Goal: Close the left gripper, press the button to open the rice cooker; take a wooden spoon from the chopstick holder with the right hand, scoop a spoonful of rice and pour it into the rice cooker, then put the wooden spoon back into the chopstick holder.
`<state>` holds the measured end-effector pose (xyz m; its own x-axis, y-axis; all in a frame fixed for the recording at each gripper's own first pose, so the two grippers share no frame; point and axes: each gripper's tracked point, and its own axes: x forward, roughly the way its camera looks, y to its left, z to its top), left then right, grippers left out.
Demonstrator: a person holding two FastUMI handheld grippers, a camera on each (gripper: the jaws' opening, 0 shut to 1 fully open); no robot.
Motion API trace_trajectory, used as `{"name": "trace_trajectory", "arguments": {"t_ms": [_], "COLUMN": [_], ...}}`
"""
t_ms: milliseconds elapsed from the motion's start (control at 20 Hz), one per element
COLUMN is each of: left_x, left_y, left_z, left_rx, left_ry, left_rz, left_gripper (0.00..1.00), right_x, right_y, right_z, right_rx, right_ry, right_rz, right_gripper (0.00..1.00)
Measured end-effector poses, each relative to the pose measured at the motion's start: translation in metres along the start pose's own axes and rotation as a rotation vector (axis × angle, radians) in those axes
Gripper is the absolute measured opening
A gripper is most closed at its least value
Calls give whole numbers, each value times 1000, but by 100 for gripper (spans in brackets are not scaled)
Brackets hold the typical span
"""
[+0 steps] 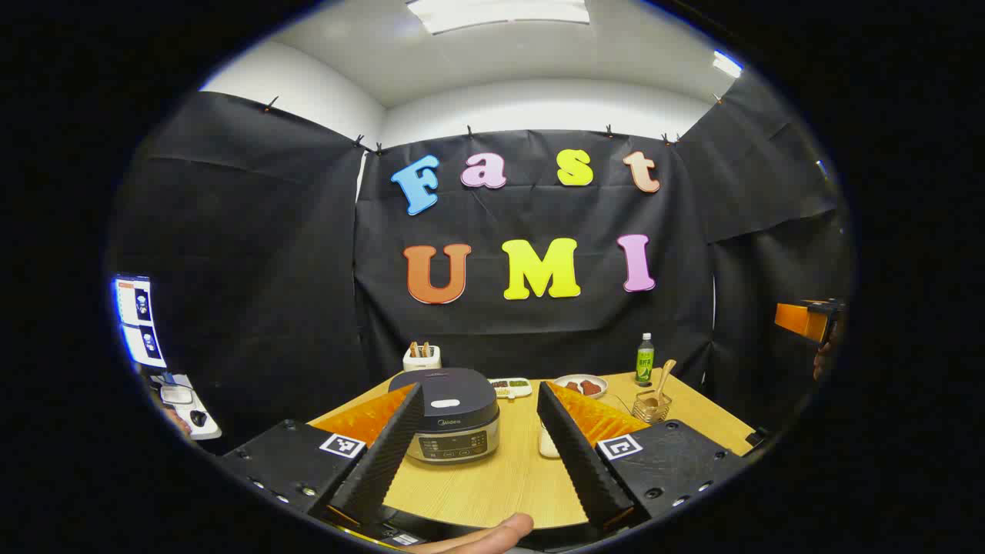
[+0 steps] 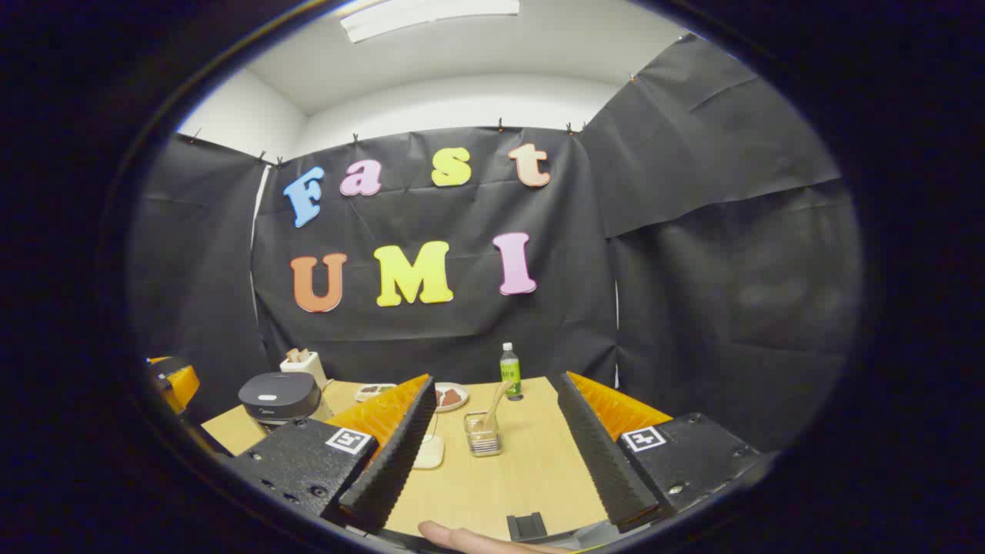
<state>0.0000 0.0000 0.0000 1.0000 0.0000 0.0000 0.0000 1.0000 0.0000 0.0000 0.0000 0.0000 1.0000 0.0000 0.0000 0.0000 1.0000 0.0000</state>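
Straight ahead of my left hand-held gripper [image 1: 479,462], fingers spread wide with nothing between them, sits the lid-down rice cooker [image 1: 450,415] on the counter [image 1: 508,485], so I reckon left's nearer than right.

The wooden table [image 1: 508,485] carries a closed rice cooker [image 1: 450,415], chopstick holder [image 1: 652,405], bottle [image 1: 645,359] and plate [image 1: 581,385].

Rice cooker [image 1: 452,415]: dark rounded body, lid shut, pale oval button on lid, control panel on front; stands on wooden table, left part.
Wooden spoon [image 2: 491,406]: stands tilted, bowl down, in chopstick holder [image 2: 482,437], handle leaning up to right.
Holder: small, see-through, upright on table, well apart from cooker, to its right.
Rice dish [image 2: 429,452]: small, pale, just left of holder.
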Motion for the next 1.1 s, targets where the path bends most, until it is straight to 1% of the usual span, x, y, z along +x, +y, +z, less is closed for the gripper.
{"name": "trace_trajectory", "arguments": {"t_ms": [150, 250, 350, 500, 550, 650, 750, 1000, 1100], "left_x": [1, 3, 4, 10, 11, 19, 30, 66, 84], "left_y": [2, 4, 2, 5, 4, 4, 9, 22, 26], "left_z": [1, -2, -5, -8, -4, 2, 1, -12, -20], "left_rx": [-4, -11, -21, -19, -17, -24, -37, -52, -46], "left_ry": [0, 1, 7, 9, -7, -29, -30, 22, 49], "left_rz": [5, 13, 5, 8, 3, -5, 5, 38, 45], "left_gripper": [94, 94, 94, 94, 94, 94, 94, 94, 94], "right_x": [-5, -10, -13, -13, -11, -10, -7, 3, 8], "right_y": [5, 3, 6, 5, 4, 4, 4, -11, -13], "right_z": [-5, -4, -5, -13, -15, -19, -23, -38, -48], "right_rx": [-8, -16, -27, -47, -51, -49, -42, -12, -12], "right_ry": [-7, -28, -52, -61, -63, -70, -78, -84, -70], "right_rz": [30, 33, 40, 44, 42, 51, 71, 58, 60], "right_gripper": [100, 100, 100, 99, 100, 100, 100, 100, 100]}}
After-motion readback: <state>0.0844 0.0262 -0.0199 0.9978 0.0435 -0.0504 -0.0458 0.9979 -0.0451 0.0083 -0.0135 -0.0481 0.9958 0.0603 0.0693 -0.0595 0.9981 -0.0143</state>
